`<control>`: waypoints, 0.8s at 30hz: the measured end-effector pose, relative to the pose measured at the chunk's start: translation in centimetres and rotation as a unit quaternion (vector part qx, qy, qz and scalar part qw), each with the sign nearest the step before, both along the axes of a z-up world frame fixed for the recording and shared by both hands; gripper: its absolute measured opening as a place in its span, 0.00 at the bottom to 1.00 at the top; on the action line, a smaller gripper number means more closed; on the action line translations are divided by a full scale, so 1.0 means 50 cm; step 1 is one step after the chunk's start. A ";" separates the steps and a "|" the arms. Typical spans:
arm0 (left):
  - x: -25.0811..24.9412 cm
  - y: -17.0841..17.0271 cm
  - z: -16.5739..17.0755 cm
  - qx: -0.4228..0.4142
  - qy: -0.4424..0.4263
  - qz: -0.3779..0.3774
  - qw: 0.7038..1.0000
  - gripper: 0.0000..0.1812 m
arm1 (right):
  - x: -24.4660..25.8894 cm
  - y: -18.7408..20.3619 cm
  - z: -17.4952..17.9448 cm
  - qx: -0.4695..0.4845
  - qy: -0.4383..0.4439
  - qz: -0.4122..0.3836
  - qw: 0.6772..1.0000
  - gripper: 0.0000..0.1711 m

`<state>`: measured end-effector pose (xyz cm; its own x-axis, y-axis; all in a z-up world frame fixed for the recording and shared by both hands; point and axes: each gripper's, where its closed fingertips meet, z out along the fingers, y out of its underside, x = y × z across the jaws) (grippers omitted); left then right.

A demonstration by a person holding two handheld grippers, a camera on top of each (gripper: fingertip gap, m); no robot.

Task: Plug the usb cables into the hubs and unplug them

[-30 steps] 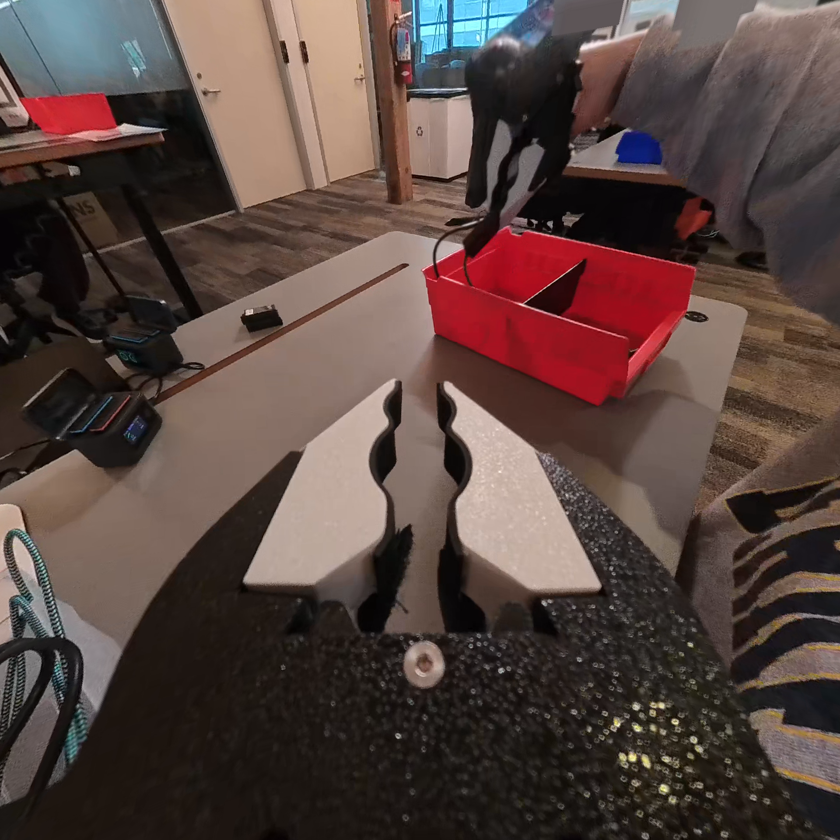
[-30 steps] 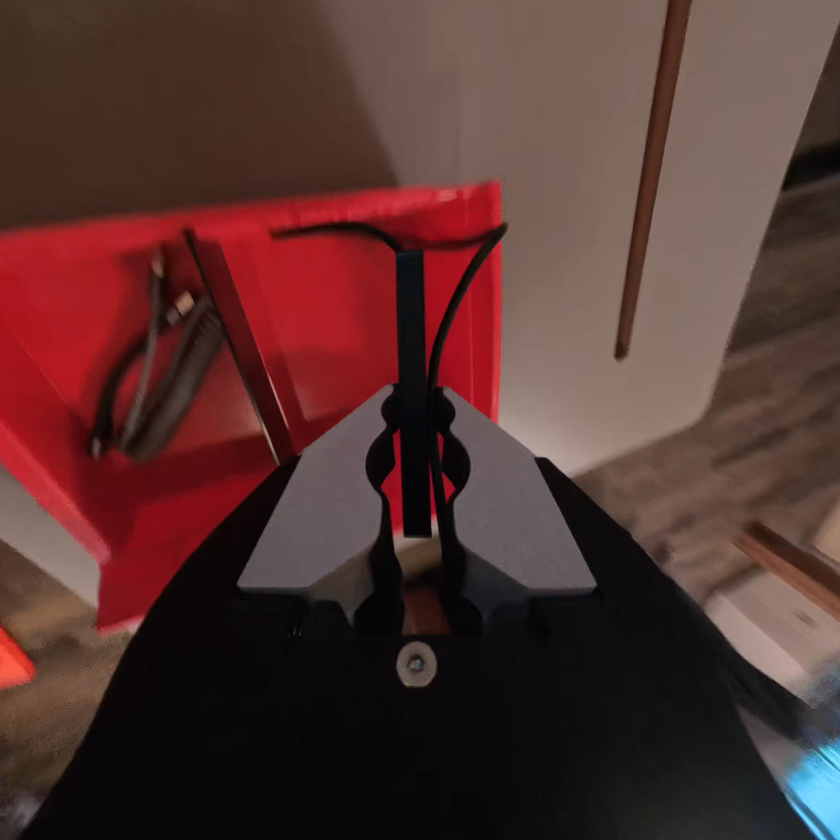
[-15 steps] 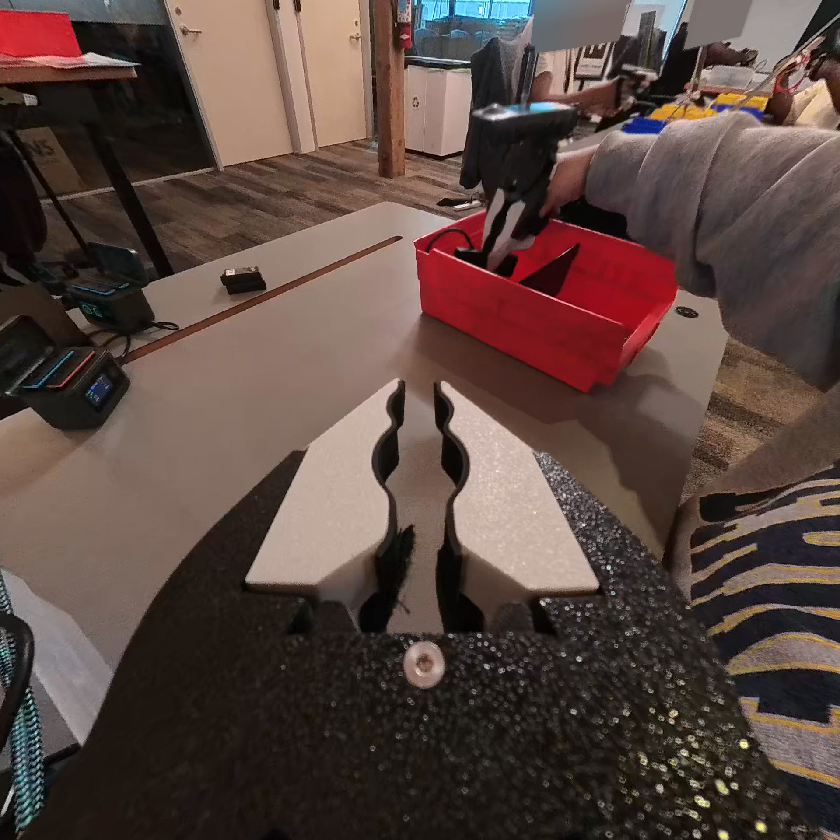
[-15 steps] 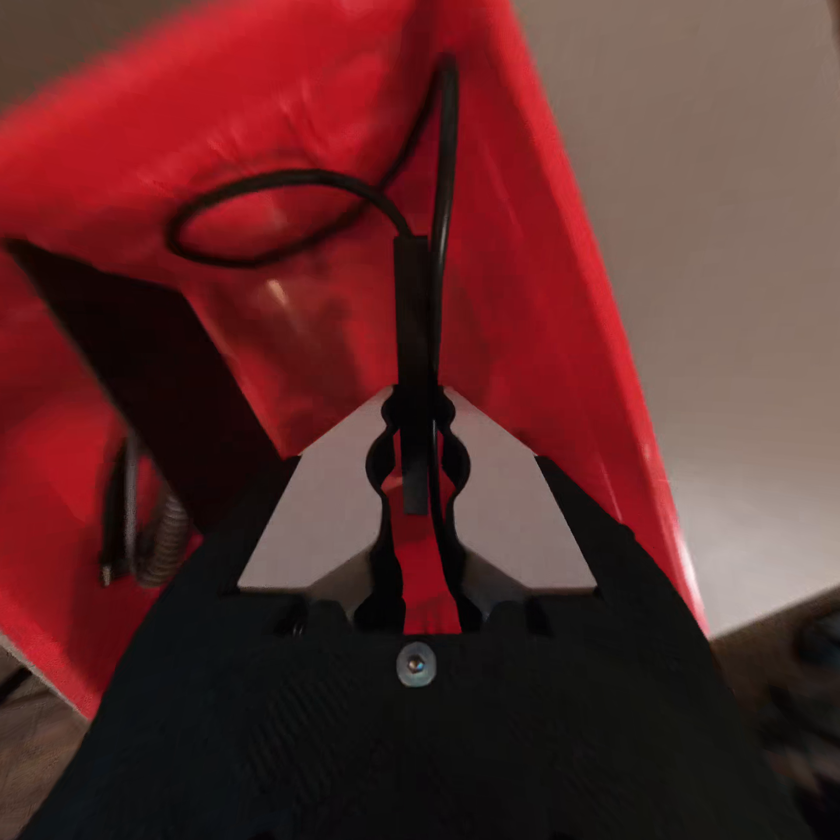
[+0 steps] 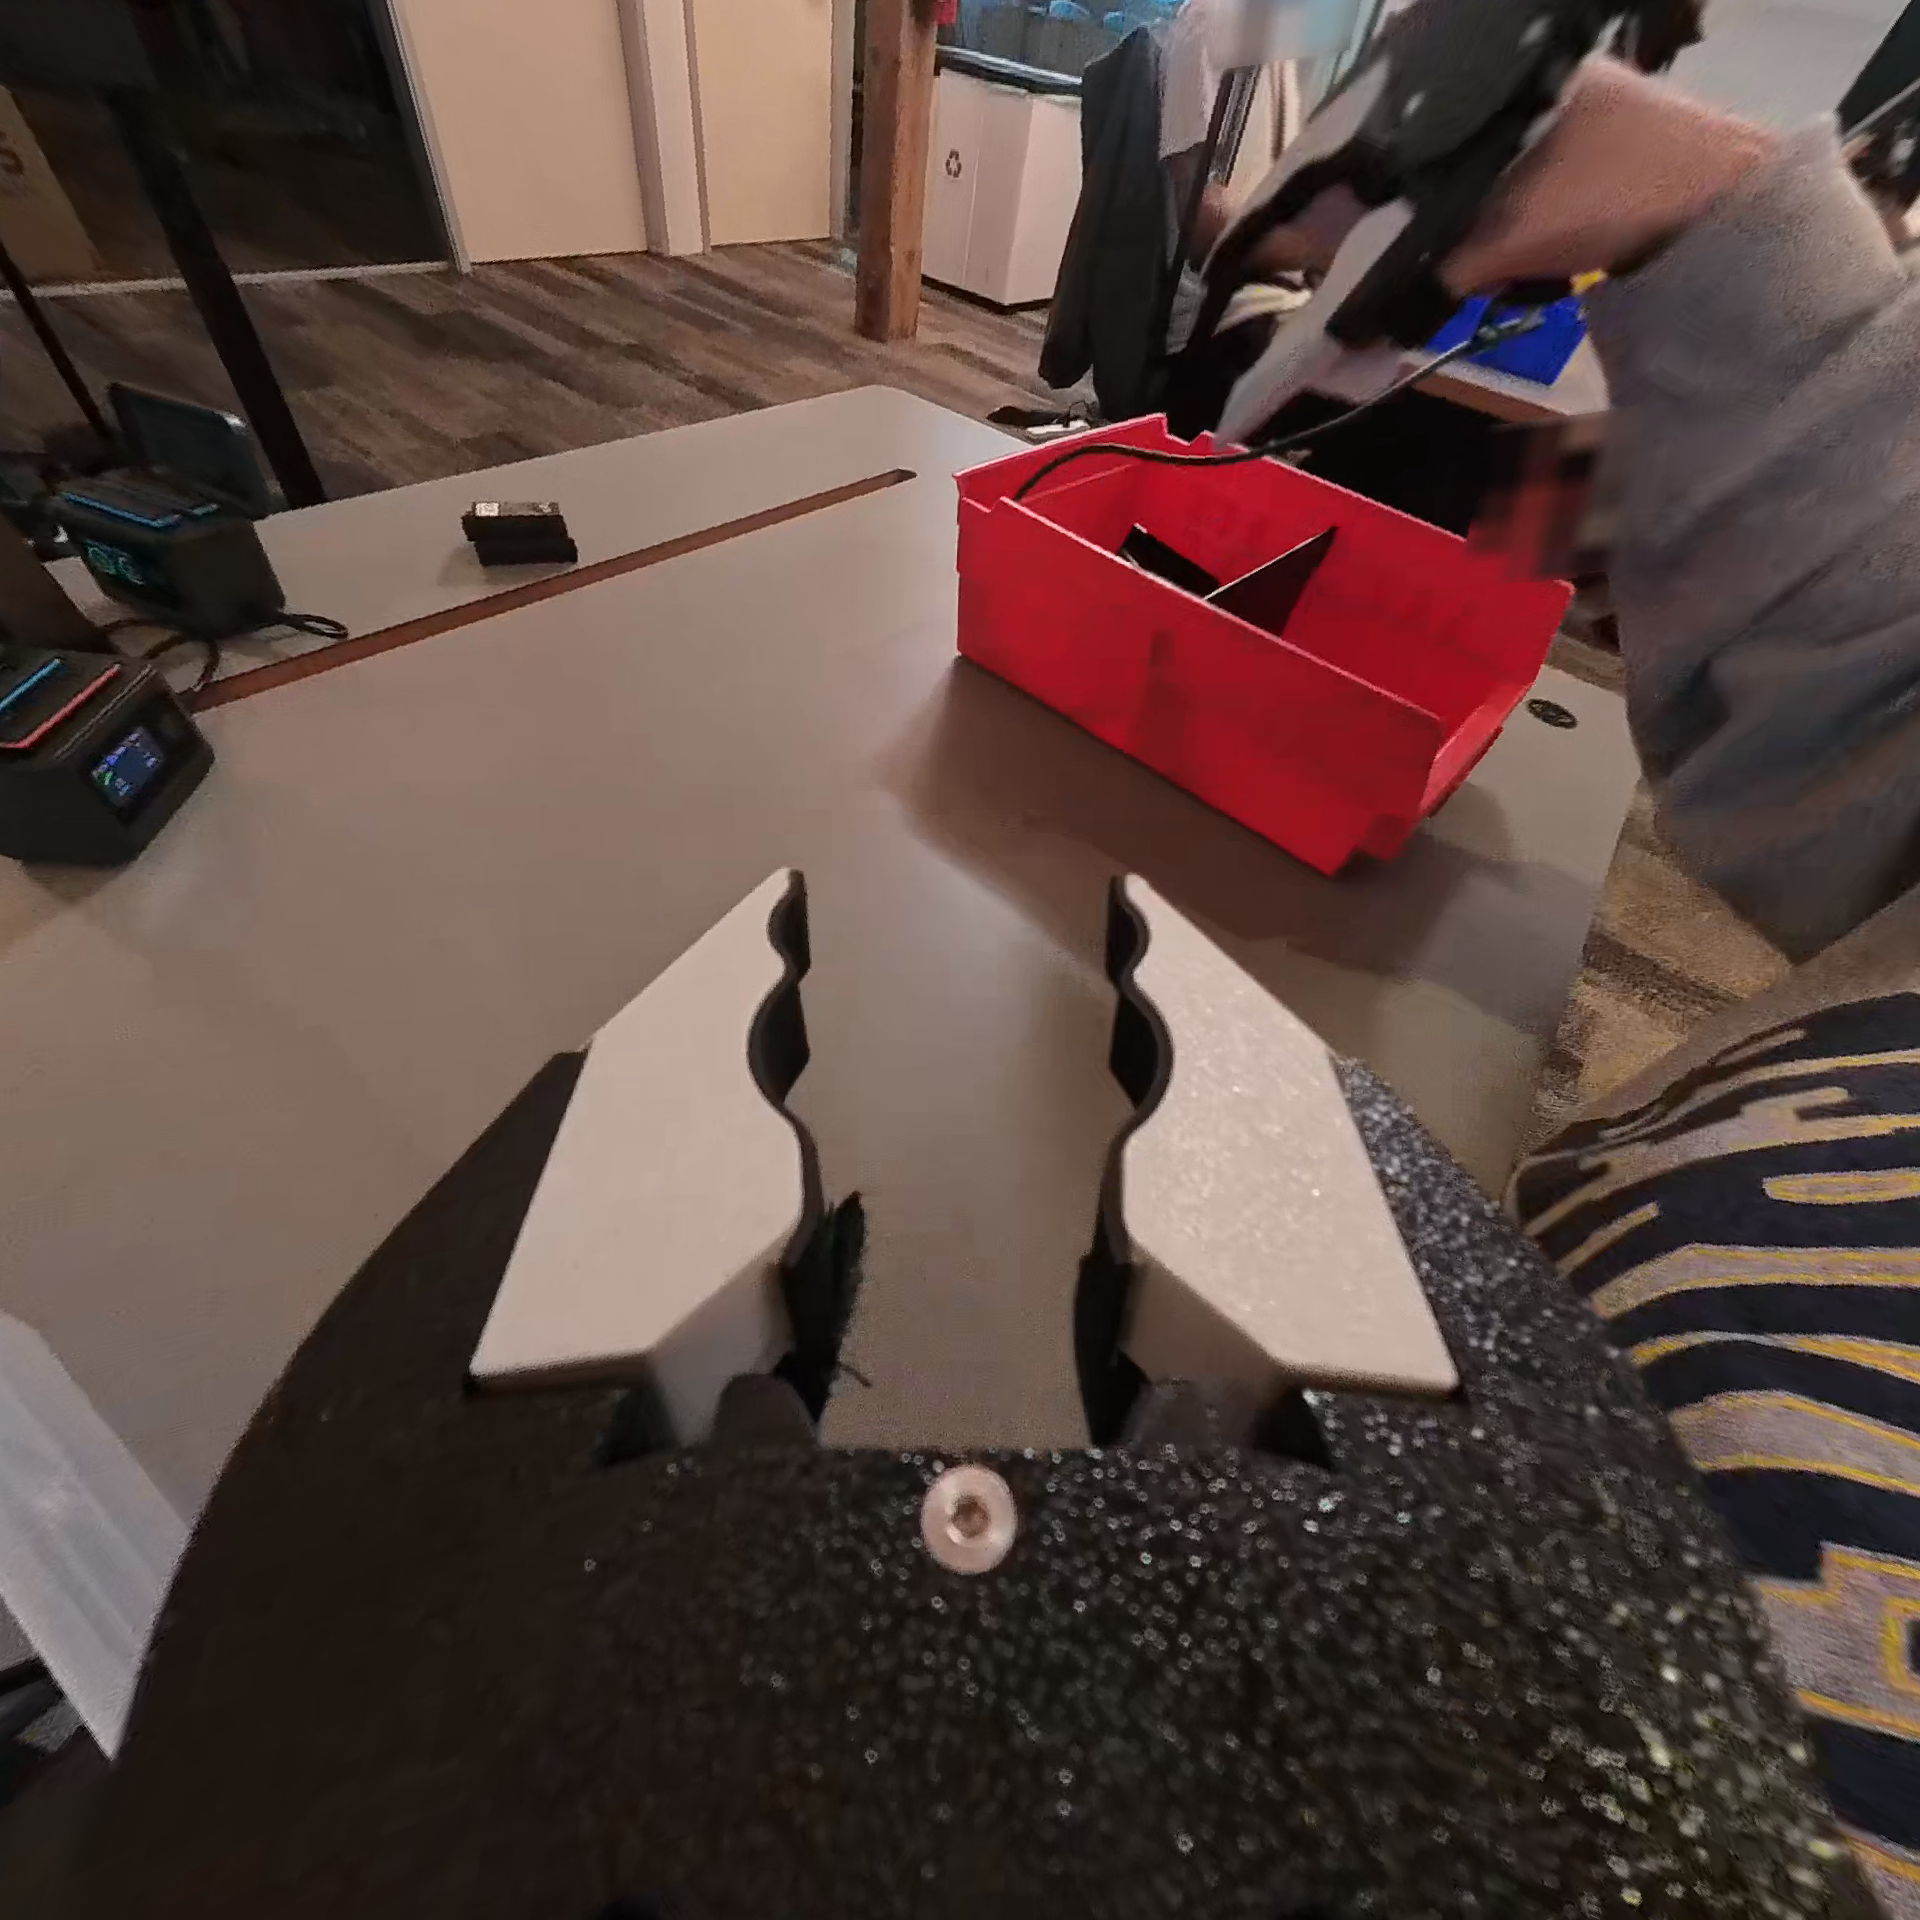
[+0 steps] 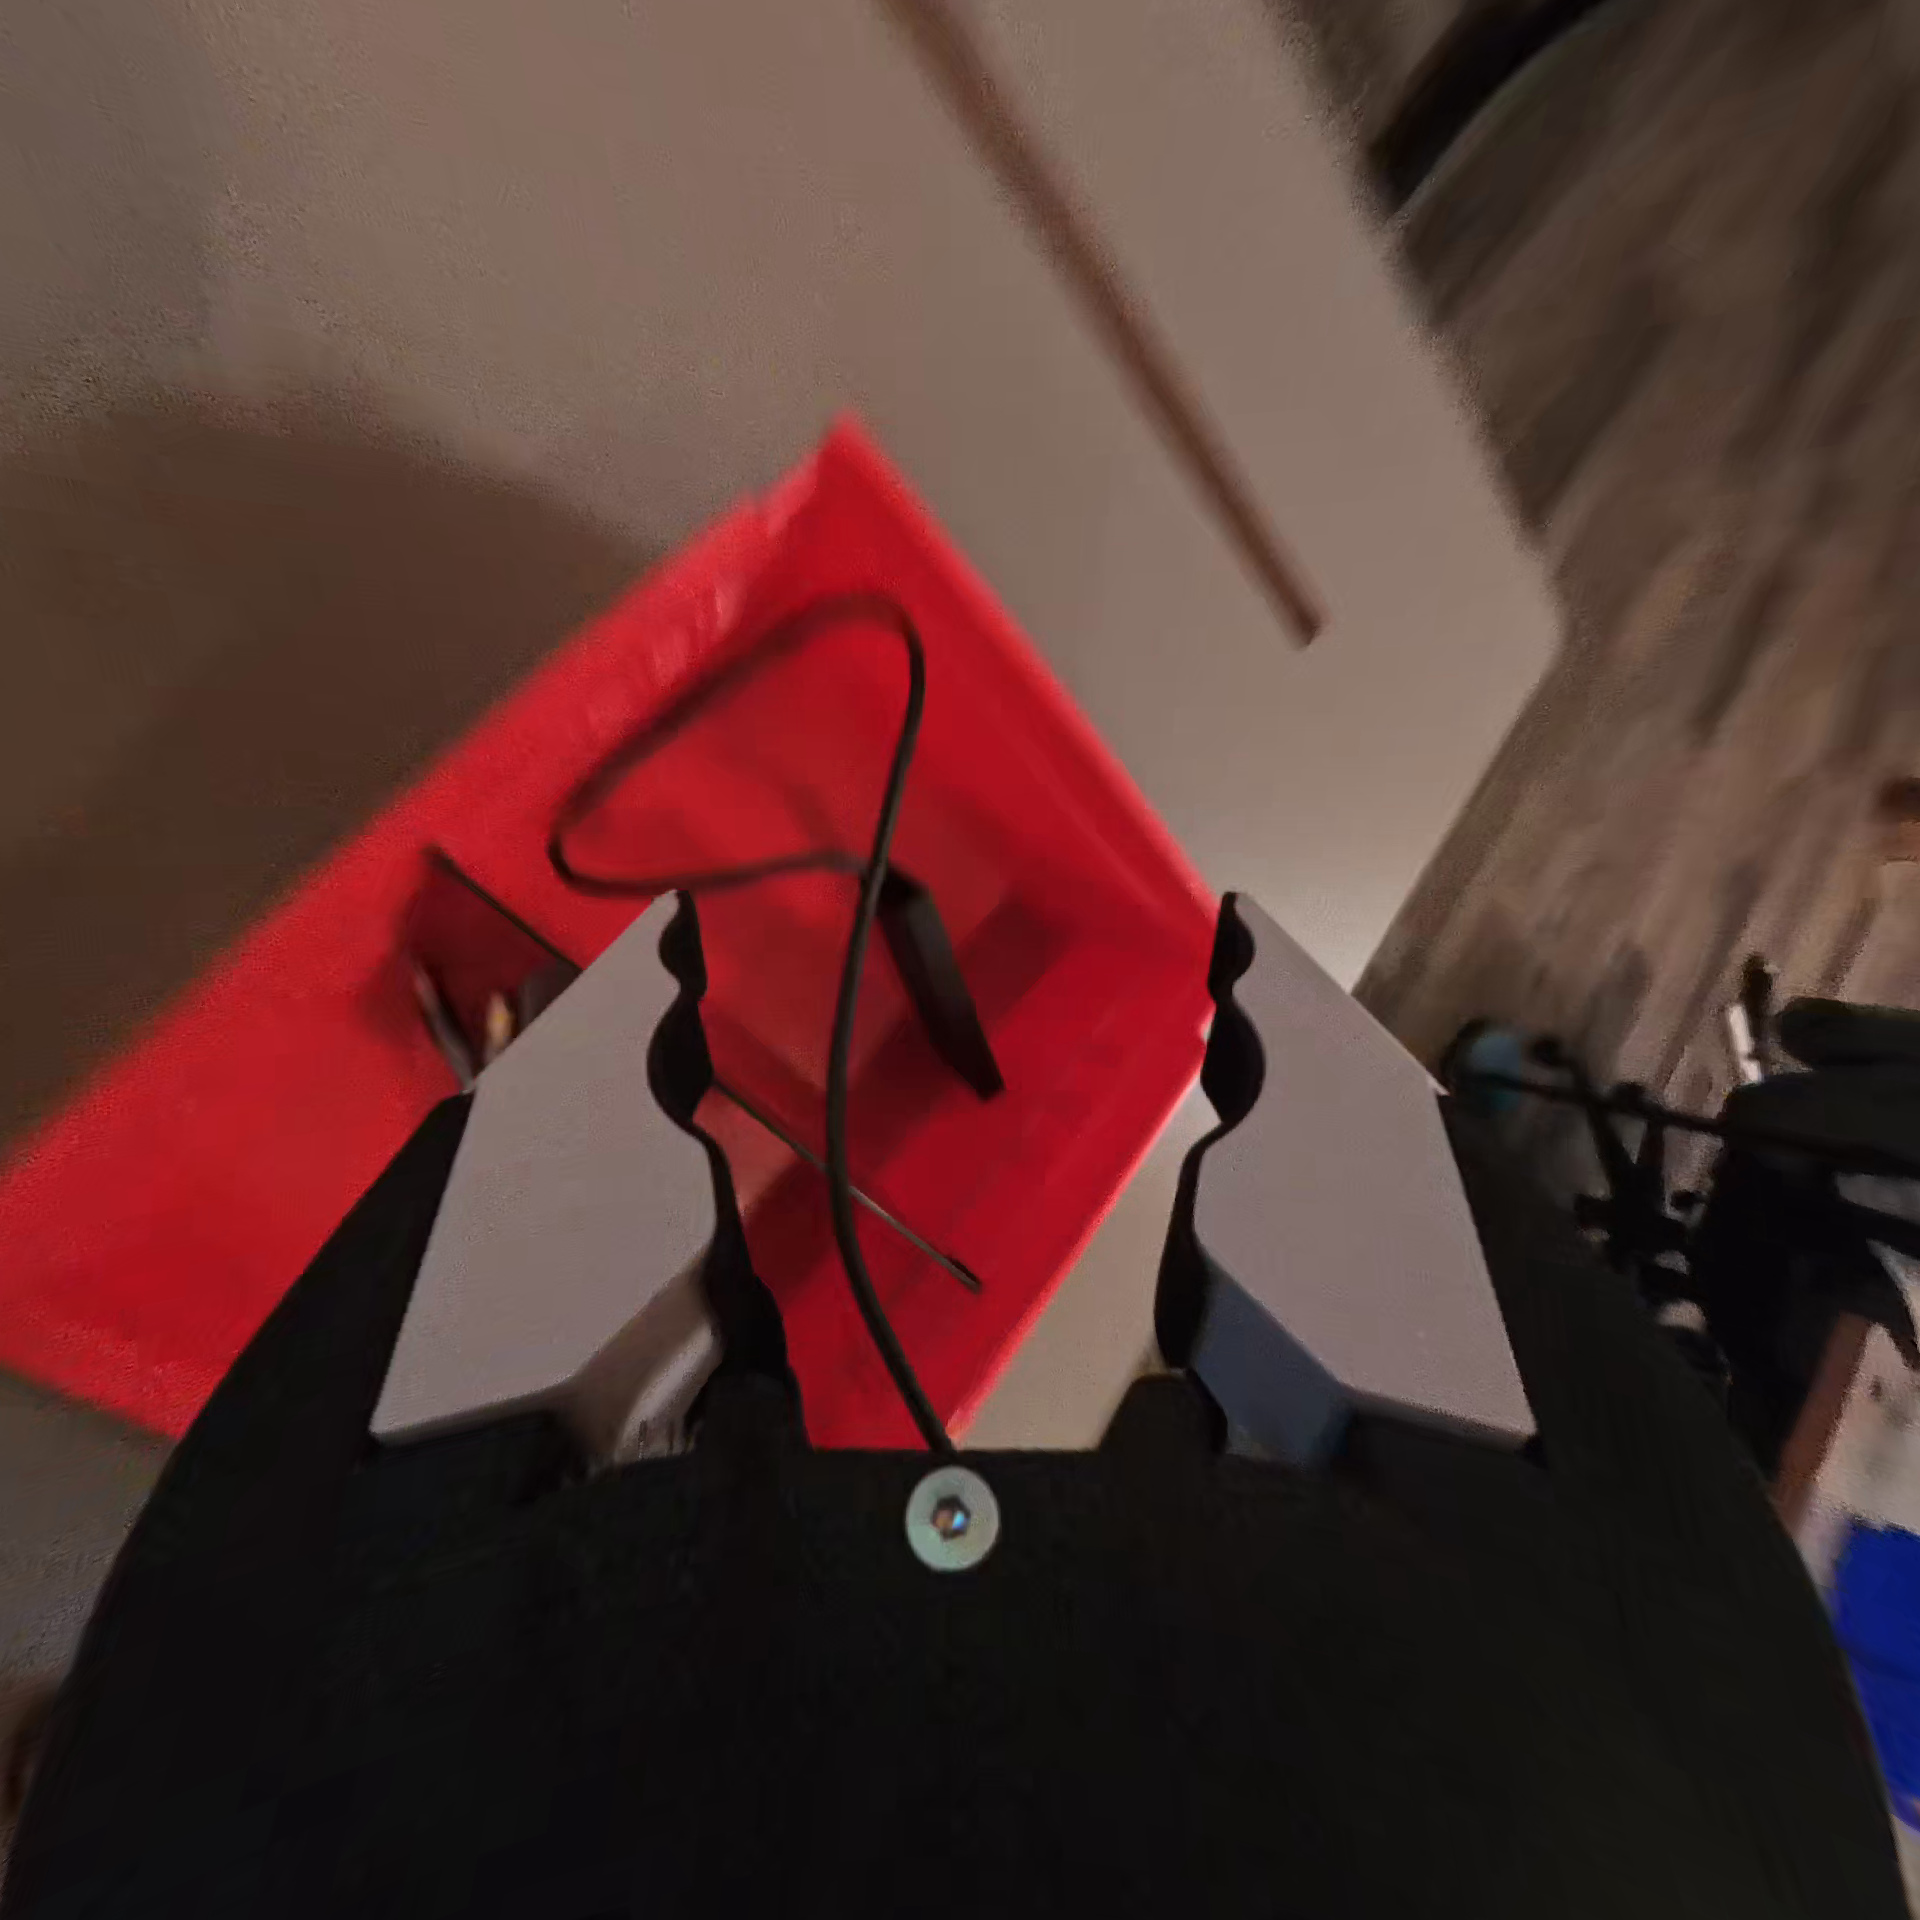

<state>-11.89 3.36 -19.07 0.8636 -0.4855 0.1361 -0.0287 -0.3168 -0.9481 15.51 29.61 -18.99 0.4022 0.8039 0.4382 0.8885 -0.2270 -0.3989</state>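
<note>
A slim black hub (image 6: 940, 987) lies tilted inside the red bin (image 6: 208, 1195). Its thin black cable (image 6: 840, 1122) loops over the bin and runs up between my right gripper's (image 6: 951, 914) open fingers to its base. Nothing is pinched between them. The right gripper hovers above the bin's end compartment. It also shows in the left wrist view (image 5: 1340, 301), blurred, above the bin (image 5: 1143, 665), with the cable (image 5: 1091, 454) trailing from it over the rim. My left gripper (image 5: 956, 914) is open and empty, low over the table in front of the bin.
A black divider (image 5: 1273, 587) splits the bin, and other cables (image 6: 488, 1018) lie beyond it. Black charger boxes (image 5: 94, 769) and a small black block (image 5: 520, 532) sit at the table's left and far side. A grey sleeve (image 5: 1766, 571) reaches in from the right.
The right gripper has opened, let go of the hub into the bin and lifted away. The left gripper's fingers have spread from nearly shut to wide open.
</note>
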 end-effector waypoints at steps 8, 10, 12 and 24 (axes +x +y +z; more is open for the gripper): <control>-0.037 -0.065 0.074 0.031 0.005 0.037 0.999 0.39 | -0.289 -0.356 0.166 0.080 0.418 0.140 0.894 0.49; -0.111 -0.093 0.110 0.049 0.026 0.091 0.994 0.39 | -0.352 -0.402 0.150 0.085 0.453 0.185 0.868 0.47; -0.213 -0.119 0.143 0.059 0.061 0.162 0.983 0.38 | -0.413 -0.424 0.116 0.077 0.480 0.225 0.844 0.46; -0.531 -0.079 -0.017 -0.235 0.320 -0.032 0.917 0.20 | -0.531 -0.388 -0.088 0.123 0.468 0.262 0.835 0.42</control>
